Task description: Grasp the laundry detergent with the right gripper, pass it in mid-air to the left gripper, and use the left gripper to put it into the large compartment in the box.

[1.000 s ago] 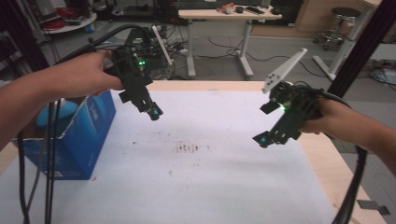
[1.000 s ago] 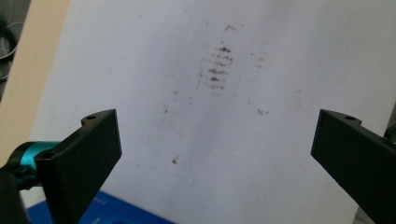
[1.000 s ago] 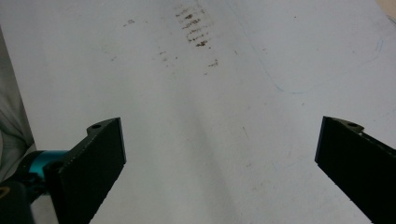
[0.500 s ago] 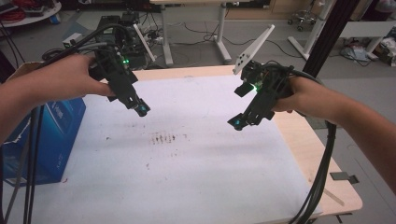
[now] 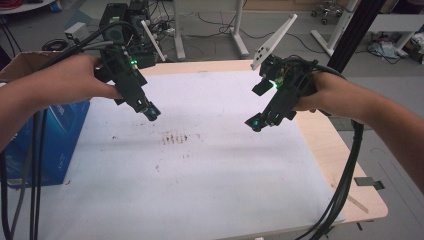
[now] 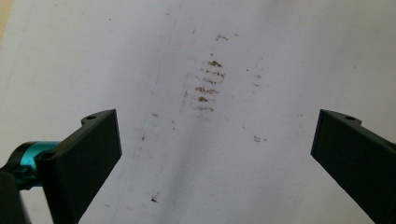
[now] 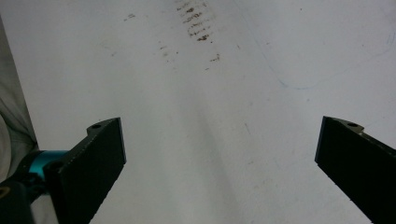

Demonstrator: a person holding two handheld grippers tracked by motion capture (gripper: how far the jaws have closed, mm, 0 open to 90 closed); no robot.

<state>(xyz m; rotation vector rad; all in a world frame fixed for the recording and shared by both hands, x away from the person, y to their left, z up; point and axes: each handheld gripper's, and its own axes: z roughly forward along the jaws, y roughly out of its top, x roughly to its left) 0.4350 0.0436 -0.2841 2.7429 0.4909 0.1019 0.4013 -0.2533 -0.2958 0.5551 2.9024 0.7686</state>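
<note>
Left gripper (image 5: 150, 112) and right gripper (image 5: 256, 123) hovered above the white sheet (image 5: 200, 175), one on either side of the brown smudge (image 5: 175, 137), both tips angled toward it. Each gripper's jaws stood spread wide and released, grasping nothing. A blue box (image 5: 55, 135) stood left of the smudge, beside the sheet's edge.

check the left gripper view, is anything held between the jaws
No, the left gripper has its jaws spread wide with nothing between them, just the white sheet and its brown smudges below.
</note>
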